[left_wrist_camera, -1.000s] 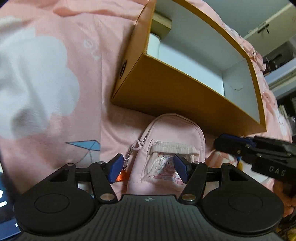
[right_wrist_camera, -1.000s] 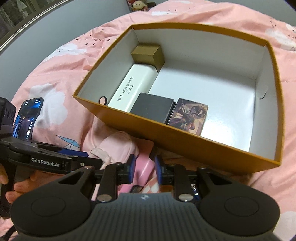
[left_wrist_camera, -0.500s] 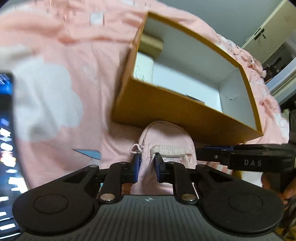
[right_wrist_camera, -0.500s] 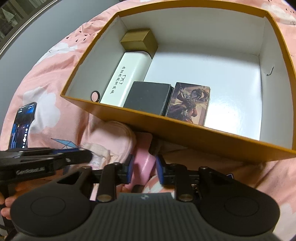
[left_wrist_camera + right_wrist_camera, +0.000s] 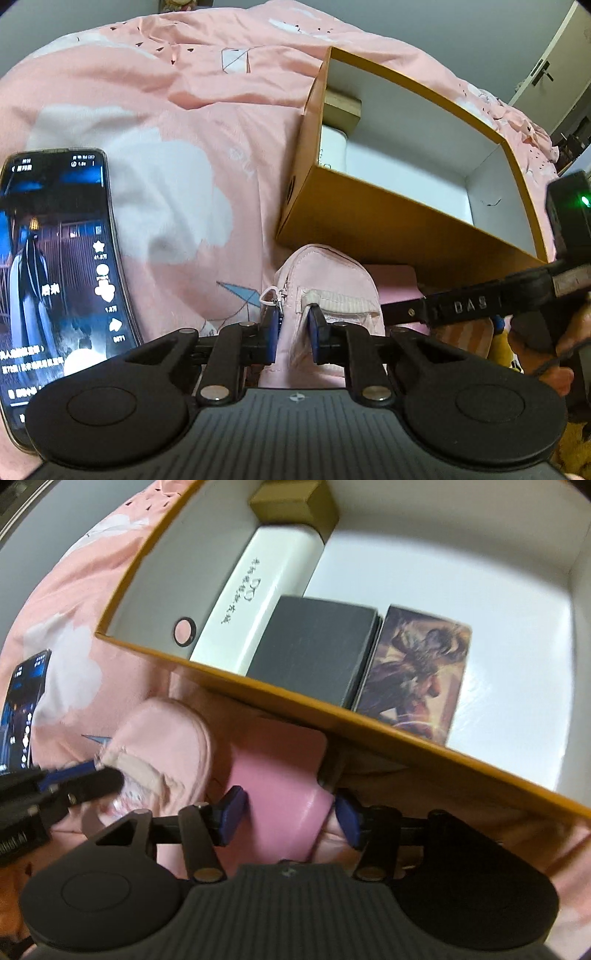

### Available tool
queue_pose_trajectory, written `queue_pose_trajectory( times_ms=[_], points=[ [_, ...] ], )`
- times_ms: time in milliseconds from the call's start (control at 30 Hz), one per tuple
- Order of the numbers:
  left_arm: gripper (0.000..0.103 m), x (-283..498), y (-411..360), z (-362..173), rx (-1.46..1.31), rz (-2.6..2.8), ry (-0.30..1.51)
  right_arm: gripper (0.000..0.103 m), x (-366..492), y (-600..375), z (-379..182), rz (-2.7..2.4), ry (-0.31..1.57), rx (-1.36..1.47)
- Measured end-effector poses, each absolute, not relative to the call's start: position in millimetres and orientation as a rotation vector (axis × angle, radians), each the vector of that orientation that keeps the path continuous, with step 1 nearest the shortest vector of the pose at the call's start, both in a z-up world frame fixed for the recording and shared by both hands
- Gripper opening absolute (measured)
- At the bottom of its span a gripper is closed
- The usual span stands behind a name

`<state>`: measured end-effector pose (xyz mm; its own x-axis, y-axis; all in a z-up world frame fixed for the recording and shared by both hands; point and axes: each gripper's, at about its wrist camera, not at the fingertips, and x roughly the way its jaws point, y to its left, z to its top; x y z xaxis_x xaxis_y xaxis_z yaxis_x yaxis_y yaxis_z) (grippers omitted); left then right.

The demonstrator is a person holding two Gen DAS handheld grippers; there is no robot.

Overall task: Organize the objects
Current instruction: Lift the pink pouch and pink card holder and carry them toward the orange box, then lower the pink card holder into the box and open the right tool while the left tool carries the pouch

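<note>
my way forward is blocked by the box [image 5: 461, 760] wall; its right floor half is free, its left holds a case [image 5: 258, 590], wallet [image 5: 314, 650] and card [image 5: 417, 672]. a phone [image 5: 55, 258] lies left.

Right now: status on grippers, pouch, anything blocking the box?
Left gripper shut on pink pouch. Right gripper opening around pink case. Orange box wall directly ahead.

My right tongs [image 5: 465, 306] read "DAS" on the arm; the phone [image 5: 59, 266] screen text is too blurred.
</note>
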<state>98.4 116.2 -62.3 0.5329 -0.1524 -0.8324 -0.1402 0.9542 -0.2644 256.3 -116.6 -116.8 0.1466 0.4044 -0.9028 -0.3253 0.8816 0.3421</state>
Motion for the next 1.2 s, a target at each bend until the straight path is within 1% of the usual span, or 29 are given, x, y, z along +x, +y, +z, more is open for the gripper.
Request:
queue_pose_trajectory(
  times_ms=[100,133,200,233,333,367,433,500,700,933,1200],
  points=[
    [0.019,96,118,-61,-0.322,-0.011,1.005,0.062,262,-120,-127,0.532,1.360,0.137],
    [0.019,95,119,-61,-0.325,-0.012,1.004,0.061,262,-121,-129,0.533,1.364,0.149],
    [0.019,94,119,-61,-0.324,-0.014,1.002,0.054,260,-122,-129,0.543,1.354,0.163],
    [0.019,93,119,-60,-0.323,-0.014,1.000,0.048,258,-122,-126,0.545,1.344,0.154],
    [0.019,92,119,-60,-0.324,-0.014,0.994,0.035,250,-125,-117,0.557,1.313,0.167],
    [0.019,92,118,-59,-0.323,-0.013,0.992,0.033,247,-126,-113,0.560,1.301,0.171],
    [0.019,90,117,-58,-0.318,-0.014,0.983,0.025,240,-126,-103,0.577,1.264,0.176],
    [0.019,87,116,-54,-0.312,-0.017,0.968,0.022,231,-123,-92,0.588,1.223,0.163],
    [0.019,71,105,-34,-0.265,-0.039,0.910,0.021,199,-120,-55,0.575,1.064,0.008],
    [0.019,58,94,-7,-0.273,-0.121,0.814,0.021,176,-138,-19,0.551,0.969,0.004],
    [0.018,74,80,22,-0.293,-0.191,0.700,0.021,161,-166,20,0.506,0.841,0.043]
  ],
)
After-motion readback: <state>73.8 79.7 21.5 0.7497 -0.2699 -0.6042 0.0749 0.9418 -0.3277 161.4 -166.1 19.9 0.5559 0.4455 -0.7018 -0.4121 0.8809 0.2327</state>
